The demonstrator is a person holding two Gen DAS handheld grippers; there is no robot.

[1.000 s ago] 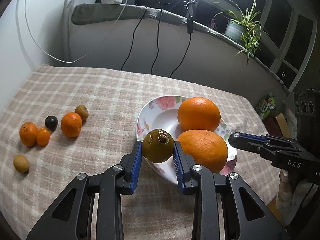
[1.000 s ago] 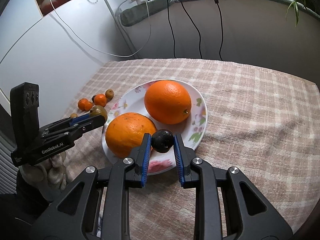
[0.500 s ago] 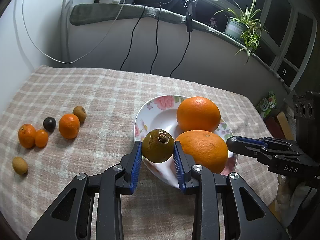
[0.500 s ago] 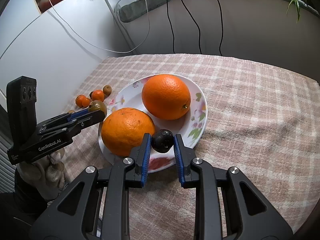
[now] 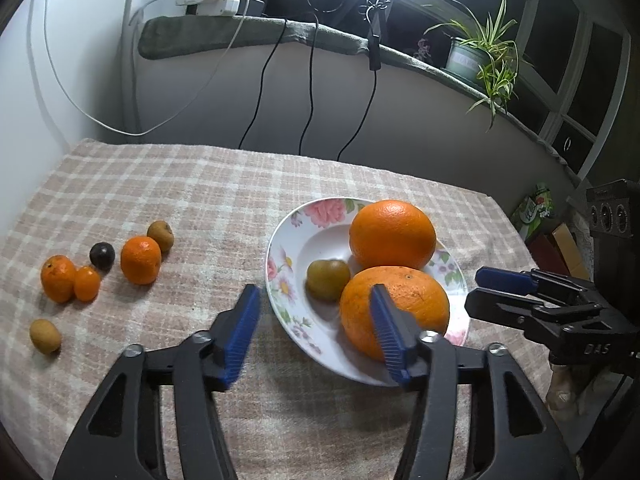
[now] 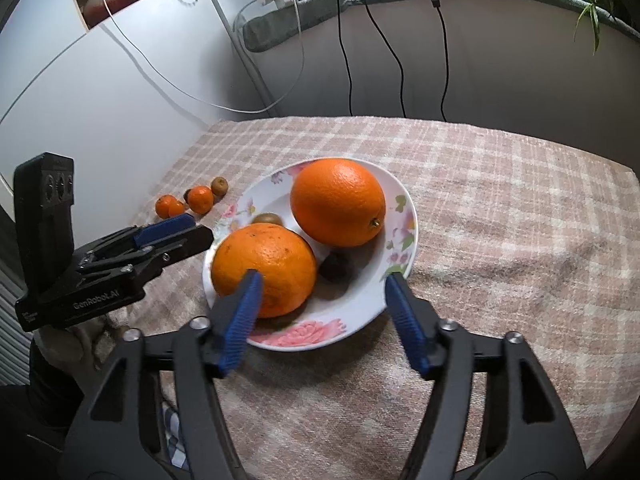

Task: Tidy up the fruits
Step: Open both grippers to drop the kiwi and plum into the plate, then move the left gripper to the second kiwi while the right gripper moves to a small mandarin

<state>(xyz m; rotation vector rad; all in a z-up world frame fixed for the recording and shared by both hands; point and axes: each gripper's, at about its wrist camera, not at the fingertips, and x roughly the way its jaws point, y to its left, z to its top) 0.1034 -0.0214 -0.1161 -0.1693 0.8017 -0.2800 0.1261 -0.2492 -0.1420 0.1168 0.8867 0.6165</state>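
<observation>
Both grippers have let go since the earlier frames: the greenish-brown fruit [image 5: 328, 285] that my left gripper [image 5: 314, 322] clamped now sits in the floral plate [image 5: 280, 272], ahead of the tips and clear of both pads, and the small dark fruit [image 6: 336, 266] that my right gripper [image 6: 322, 314] held lies in the plate too, just beyond its tips. Left jaws are opening, nothing between them; right jaws are opening as well, pads touching nothing. Near orange [image 5: 394, 310] sits partly behind the left gripper's right finger; far orange [image 5: 392, 234] lies beyond it, both on the plate. Well off to the left gripper's left, on the checked cloth [image 5: 200, 200]: three mandarins [image 5: 140, 254], a dark round fruit [image 5: 102, 255], and two brown fruits [image 5: 161, 235]. Each gripper shows in the other's view, at the plate's side
</observation>
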